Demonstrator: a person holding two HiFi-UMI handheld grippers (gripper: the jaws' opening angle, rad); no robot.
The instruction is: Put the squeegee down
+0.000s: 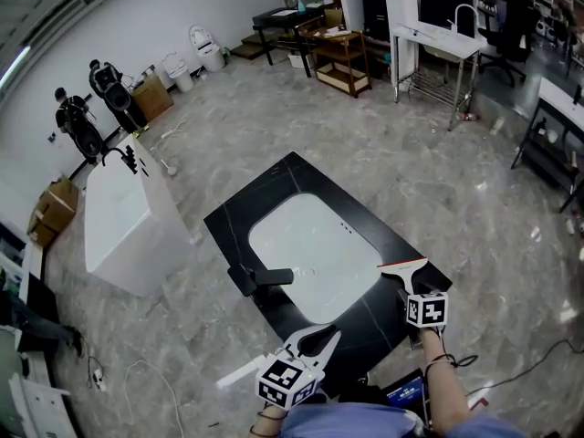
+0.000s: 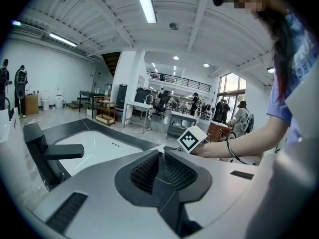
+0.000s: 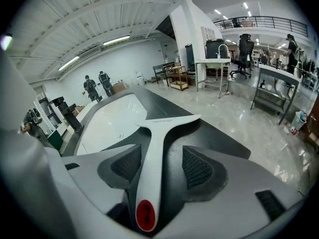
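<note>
The white squeegee (image 1: 404, 267) lies on the near right corner of the black counter (image 1: 274, 182), blade toward the white basin (image 1: 310, 245). In the right gripper view its handle (image 3: 154, 148), with a red spot at the near end, runs between the jaws of my right gripper (image 3: 162, 166). Those jaws stand wide open; the right pad (image 3: 197, 168) is clear of the handle and the left pad sits close beside it. My right gripper (image 1: 406, 287) hovers just behind the squeegee. My left gripper (image 1: 321, 340) (image 2: 162, 156) is shut and empty at the counter's near edge.
A black faucet (image 1: 260, 278) (image 2: 47, 153) stands at the basin's left side. A white block (image 1: 123, 222) stands on the floor to the left, with cables (image 1: 137, 372) near it. Shelves (image 1: 342, 57) and a metal table (image 1: 438, 48) are far behind.
</note>
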